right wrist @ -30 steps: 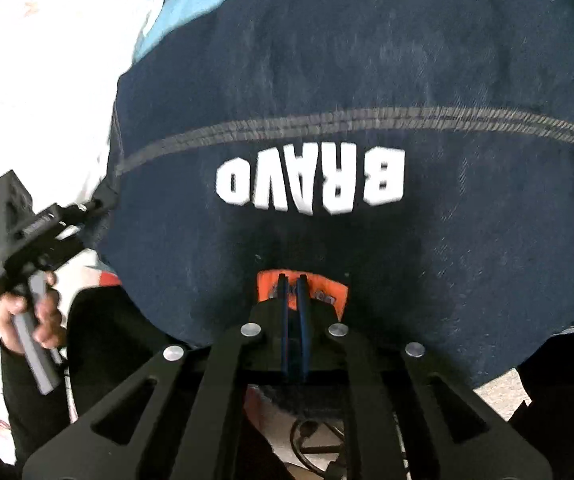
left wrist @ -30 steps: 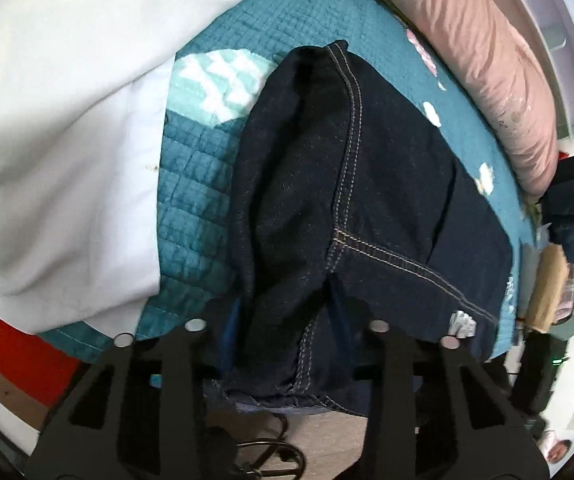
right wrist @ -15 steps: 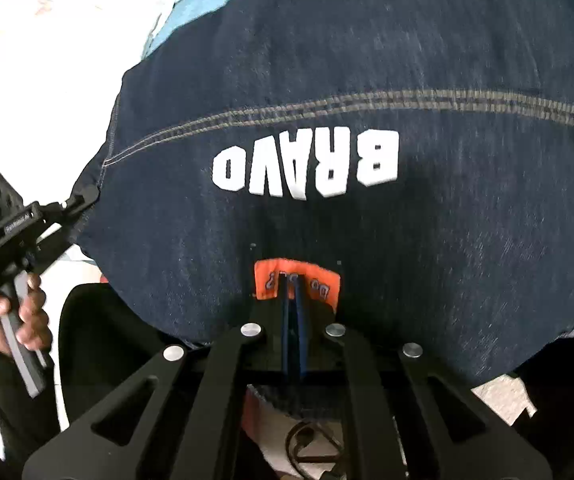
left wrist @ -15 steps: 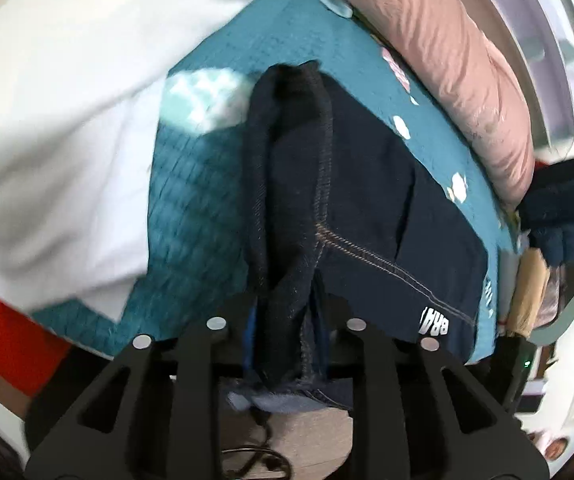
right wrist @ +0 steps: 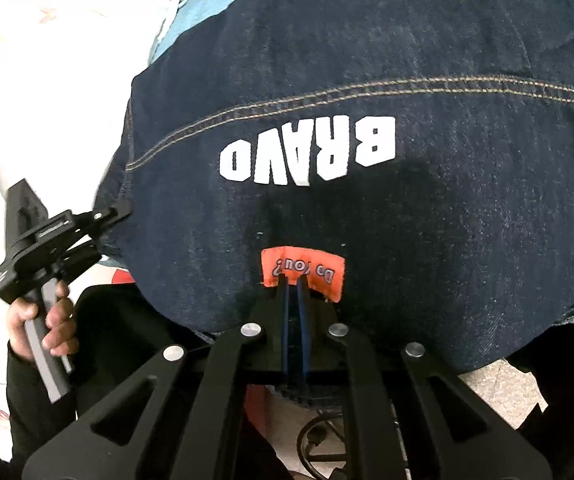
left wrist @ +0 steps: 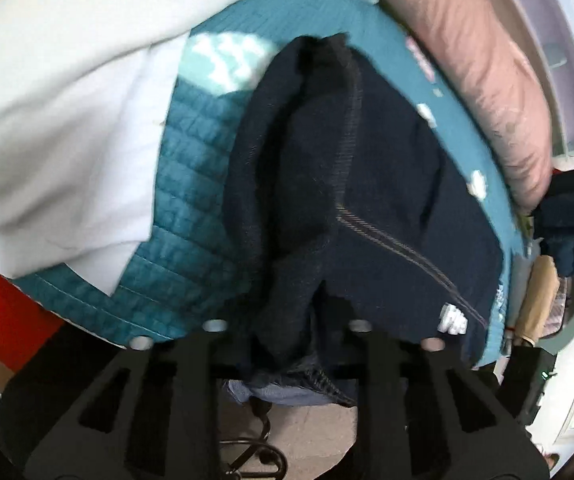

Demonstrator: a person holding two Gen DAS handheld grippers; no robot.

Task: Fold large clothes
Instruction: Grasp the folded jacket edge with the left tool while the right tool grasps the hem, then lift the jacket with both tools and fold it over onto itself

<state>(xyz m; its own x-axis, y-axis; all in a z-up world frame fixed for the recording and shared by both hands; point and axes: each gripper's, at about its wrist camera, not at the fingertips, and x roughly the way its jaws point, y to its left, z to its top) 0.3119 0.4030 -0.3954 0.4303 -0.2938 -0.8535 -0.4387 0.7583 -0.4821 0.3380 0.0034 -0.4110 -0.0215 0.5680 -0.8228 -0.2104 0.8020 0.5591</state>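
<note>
1. Left wrist view: the left gripper point(left wrist: 287, 344) is pinched tight on a bunched fold of the dark denim garment point(left wrist: 367, 200), which rises straight from between its fingers and spreads away over the teal quilt point(left wrist: 191, 200). This view alone shows the bedding around the garment: a white sheet point(left wrist: 67, 100) lies on the quilt to the garment's left, and a pink pillow point(left wrist: 475, 60) runs along the quilt's far right edge. Only the end of the garment's white lettering point(left wrist: 453, 317) peeks out at its right hem. The picture is slightly blurred.

2. Right wrist view: the right gripper point(right wrist: 293, 280) has its blue pads drawn nearly together, jaws easing open, with the tips at the orange label point(right wrist: 303, 266) on the garment's near edge; whether they nip the cloth cannot be told. Here the garment fills the frame, its white word "BRAVO" point(right wrist: 307, 154) readable upside down just beyond the label, under a double line of tan stitching point(right wrist: 367, 94). This view alone shows the left gripper point(right wrist: 121, 213) from outside, clamped on the garment's left corner, with a hand point(right wrist: 43, 316) around its grey handle.
</note>
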